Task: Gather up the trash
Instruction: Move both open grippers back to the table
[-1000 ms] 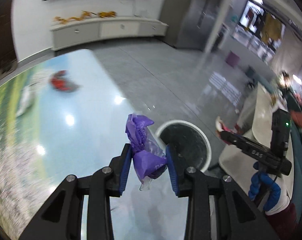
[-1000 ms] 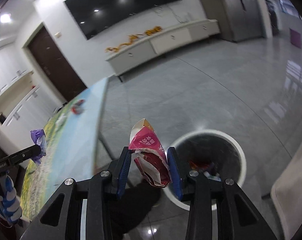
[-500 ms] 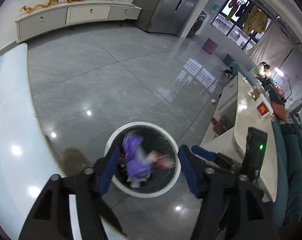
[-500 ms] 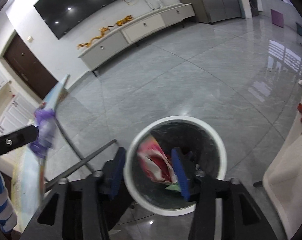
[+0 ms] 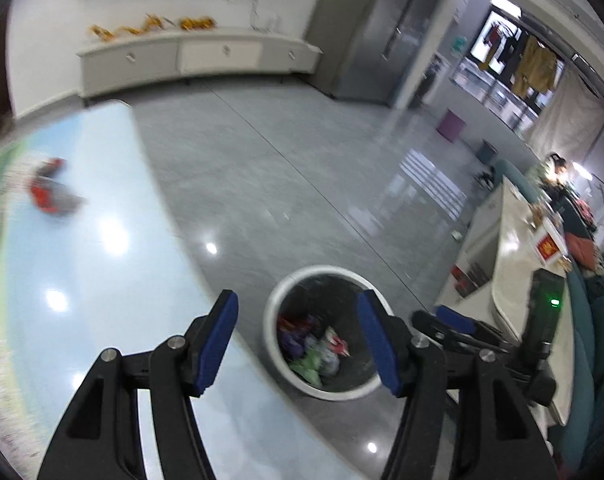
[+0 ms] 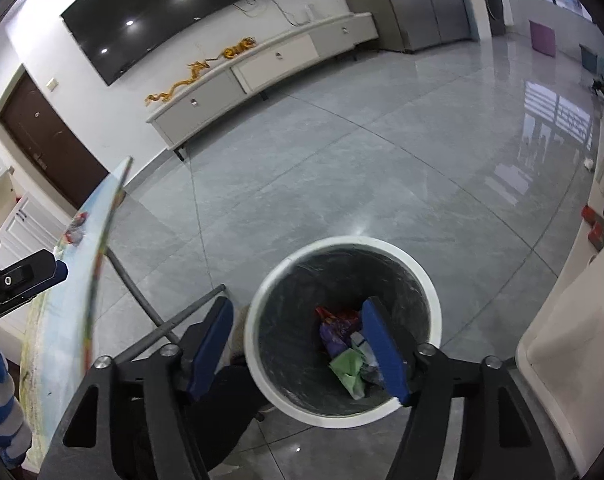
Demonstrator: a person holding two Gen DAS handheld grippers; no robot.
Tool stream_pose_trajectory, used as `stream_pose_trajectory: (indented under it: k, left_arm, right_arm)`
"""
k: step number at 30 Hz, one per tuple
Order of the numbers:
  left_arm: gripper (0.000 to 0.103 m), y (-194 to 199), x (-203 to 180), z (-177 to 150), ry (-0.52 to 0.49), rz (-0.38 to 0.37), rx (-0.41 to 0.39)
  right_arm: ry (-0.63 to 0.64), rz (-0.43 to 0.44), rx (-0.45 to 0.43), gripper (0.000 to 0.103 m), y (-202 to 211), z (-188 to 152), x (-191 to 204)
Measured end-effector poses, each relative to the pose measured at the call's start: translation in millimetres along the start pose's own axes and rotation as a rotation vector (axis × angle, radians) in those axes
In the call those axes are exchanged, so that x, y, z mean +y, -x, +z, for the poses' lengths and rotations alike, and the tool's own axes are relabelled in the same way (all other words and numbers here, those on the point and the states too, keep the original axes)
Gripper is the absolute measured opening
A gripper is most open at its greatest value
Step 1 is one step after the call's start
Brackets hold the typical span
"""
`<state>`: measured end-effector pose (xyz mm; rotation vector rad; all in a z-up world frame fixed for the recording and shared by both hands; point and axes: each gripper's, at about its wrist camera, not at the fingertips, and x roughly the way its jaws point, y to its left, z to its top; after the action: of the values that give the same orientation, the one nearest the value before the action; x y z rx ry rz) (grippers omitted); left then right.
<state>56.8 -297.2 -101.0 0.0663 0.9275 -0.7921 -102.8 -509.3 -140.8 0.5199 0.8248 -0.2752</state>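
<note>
Far left on the table, one red-and-grey crumpled wrapper lies by itself, well apart from both tools; it's blurred, so I can't tell what it is beyond trash. Table top is glossy with a printed landscape, edge curving toward the bin.

Left gripper: jaws spread wide, nothing between the blue pads. It hangs over the table edge, tilted toward the trash bin, likely because that's where a drop goes.

Trash bin sits on the grey floor just beside the table, white rim, dark liner. Inside: a purple wrapper, a red one behind it, green and white scraps piled at the bottom. So collected trash is in the bin.

Right gripper: also wide open and empty, held directly above the bin mouth, pointing down into it. In the left view its blue tip shows beside the bin.

Judgement: both hands are free, bin holds several pieces, one piece remains on the table. Next move probably calls for the left tool to reach across to that wrapper.
</note>
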Motion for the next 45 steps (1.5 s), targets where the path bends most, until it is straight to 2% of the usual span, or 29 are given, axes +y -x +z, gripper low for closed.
stream_pose_trajectory:
  k: [3,6,11,15,18,22,30,37,45]
  left_arm:
    - [0.060,31,15,-4,0.012,0.061,-0.076]
    - [0.060,66,39,-10,0.054,0.114,-0.142]
    - [0.061,123,75,-22,0.091,0.223,-0.216]
    - [0.061,176,112,-36,0.129,0.323,-0.297]
    - [0.061,213,144,-50,0.169,0.401,-0.351]
    - [0.061,247,188,-71,0.253,0.471,-0.395]
    - [0.061,291,270,-116,0.405,0.603,-0.420]
    - [0.061,305,310,-144,0.476,0.685,-0.411]
    - [0.061,290,328,-146,0.496,0.684,-0.370]
  right_arm:
    - [0.058,0.004,-0.040,0.088,15,4,26]
    - [0.106,0.008,-0.071,0.098,27,6,51]
    - [0.215,-0.011,-0.144,0.103,49,5,107]
    - [0.318,-0.041,-0.206,0.103,64,-1,156]
    - [0.331,0.003,-0.231,0.103,75,-4,181]
    - [0.367,0.096,-0.222,0.103,84,-7,217]
    - [0.464,0.153,-0.270,0.103,100,-21,268]
    - [0.494,0.173,-0.275,0.103,102,-28,285]
    - [0.506,0.197,-0.310,0.103,102,-30,282]
